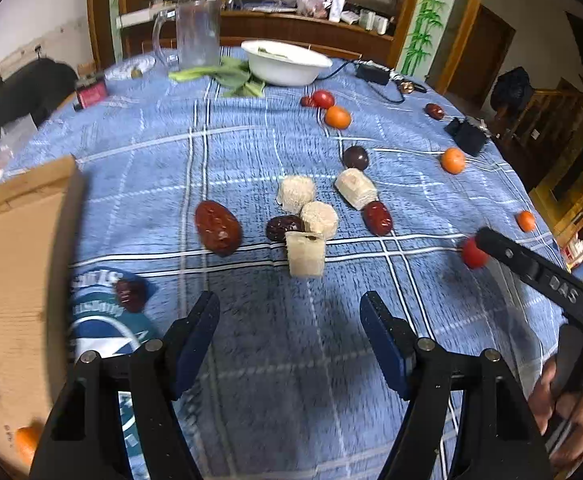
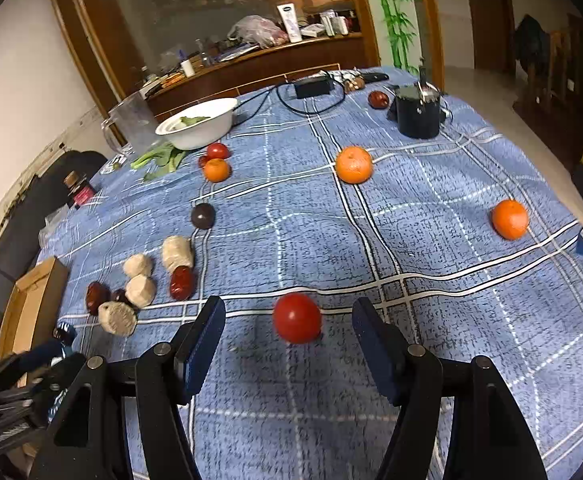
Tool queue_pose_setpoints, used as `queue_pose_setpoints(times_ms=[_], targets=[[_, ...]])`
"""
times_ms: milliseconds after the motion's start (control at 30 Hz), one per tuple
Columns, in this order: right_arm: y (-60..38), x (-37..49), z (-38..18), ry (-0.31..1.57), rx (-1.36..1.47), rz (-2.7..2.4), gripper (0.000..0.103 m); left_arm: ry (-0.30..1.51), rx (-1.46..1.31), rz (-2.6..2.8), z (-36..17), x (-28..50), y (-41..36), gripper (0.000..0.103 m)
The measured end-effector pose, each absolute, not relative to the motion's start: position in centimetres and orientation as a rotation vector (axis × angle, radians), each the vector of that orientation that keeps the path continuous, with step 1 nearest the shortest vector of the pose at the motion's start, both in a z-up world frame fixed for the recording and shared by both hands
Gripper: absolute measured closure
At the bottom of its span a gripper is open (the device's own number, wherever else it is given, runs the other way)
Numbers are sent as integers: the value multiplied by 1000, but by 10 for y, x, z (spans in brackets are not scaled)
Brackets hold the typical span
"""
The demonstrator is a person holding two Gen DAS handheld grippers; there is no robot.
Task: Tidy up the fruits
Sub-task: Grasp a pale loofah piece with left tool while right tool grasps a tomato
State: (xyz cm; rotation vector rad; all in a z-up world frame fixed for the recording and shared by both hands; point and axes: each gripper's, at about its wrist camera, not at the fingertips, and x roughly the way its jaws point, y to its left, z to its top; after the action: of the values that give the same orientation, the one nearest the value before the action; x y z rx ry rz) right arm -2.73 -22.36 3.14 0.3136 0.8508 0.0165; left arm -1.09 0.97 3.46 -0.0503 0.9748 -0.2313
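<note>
near the red tomato (image 2: 297,323):
right gripper (image 2: 288,322): spread wide, straddling it, untouched
left gripper (image 1: 290,312): spread, empty, over blue tablecloth (image 1: 251,152)

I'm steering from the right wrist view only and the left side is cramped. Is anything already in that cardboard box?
Observer: Yes, the left wrist view shows an orange fruit inside the cardboard box, at its near end.
Operator: Is the left gripper holding anything?
Observer: No, the left gripper is open and empty above bare tablecloth.
Operator: What sits closest ahead of it?
Observer: A pale cut chunk, with a dark red date off to its left.
</note>
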Motion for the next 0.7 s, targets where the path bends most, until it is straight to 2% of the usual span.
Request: queue_pose_setpoints(times_ms=[167,567,600,700], targets=[[-228,-19,17,890,339,22,33,1003,-116,-224,15,7,15,32],[-220,-17,18,869,268,14,33,930,-118,-238,14,23,4,33],[-219,-17,18,869,263,13,33,923,-106,-240,13,23,3,41],[-216,-16,17,872,249,15,33,912,-66,-247,13,21,-3,76]])
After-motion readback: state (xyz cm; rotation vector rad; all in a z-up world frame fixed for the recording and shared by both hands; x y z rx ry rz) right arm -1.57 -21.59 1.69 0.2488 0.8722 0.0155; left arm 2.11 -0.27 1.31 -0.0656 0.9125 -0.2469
